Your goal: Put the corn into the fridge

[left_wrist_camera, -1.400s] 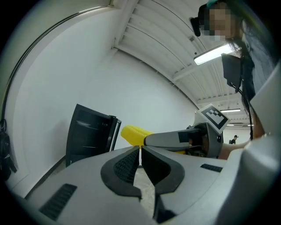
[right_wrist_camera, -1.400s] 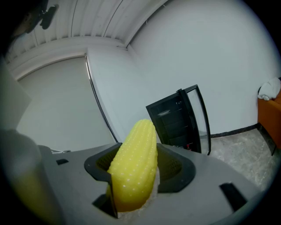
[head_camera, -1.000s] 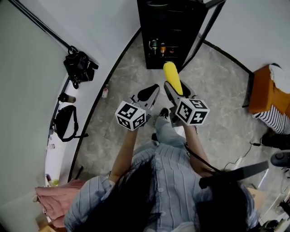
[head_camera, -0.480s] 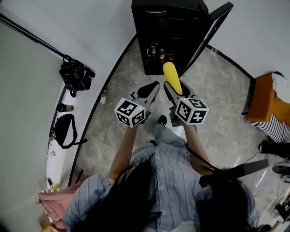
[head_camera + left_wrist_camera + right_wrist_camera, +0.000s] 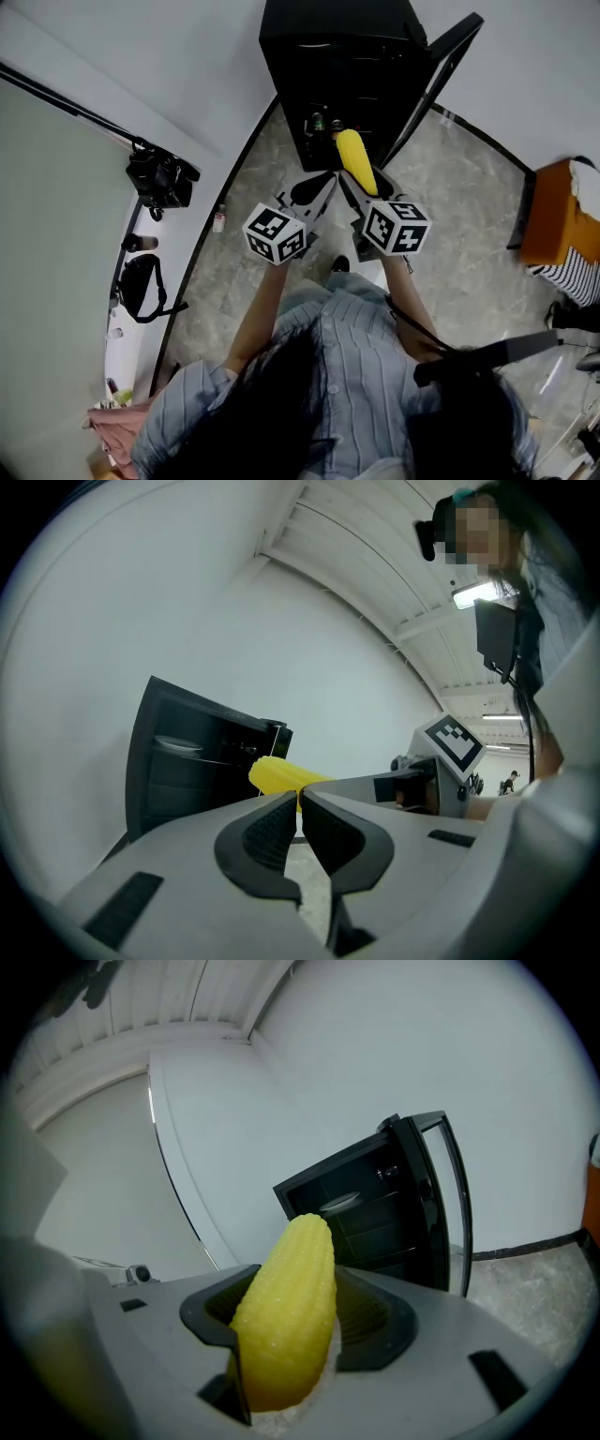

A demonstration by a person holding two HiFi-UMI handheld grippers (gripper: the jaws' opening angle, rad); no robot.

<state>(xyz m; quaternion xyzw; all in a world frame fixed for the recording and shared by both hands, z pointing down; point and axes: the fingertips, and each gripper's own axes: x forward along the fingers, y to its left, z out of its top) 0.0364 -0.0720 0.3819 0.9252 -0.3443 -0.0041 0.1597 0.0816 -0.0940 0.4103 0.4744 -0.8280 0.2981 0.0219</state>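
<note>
A yellow corn cob (image 5: 355,160) (image 5: 287,1307) sticks up and forward out of my right gripper (image 5: 358,184) (image 5: 291,1335), which is shut on it. The cob's tip also shows in the left gripper view as a yellow corn end (image 5: 274,775). My left gripper (image 5: 311,190) (image 5: 298,829) is shut with nothing between its jaws, just left of the right one. Ahead stands the black fridge (image 5: 345,66) (image 5: 375,1213) (image 5: 192,761), its door (image 5: 433,75) (image 5: 448,1199) swung open to the right. The corn's tip points at the lower shelves.
Bottles and cans (image 5: 319,123) stand on the fridge's bottom shelf, and a plate (image 5: 339,1204) lies on an upper one. A black camera bag (image 5: 161,178) and another bag (image 5: 139,281) lie by the left wall. An orange stool (image 5: 553,211) is at the right.
The person has stepped toward the fridge. Both grippers and the corn are closer to its open front; the corn's tip now overlaps the bottom shelf in the head view.
</note>
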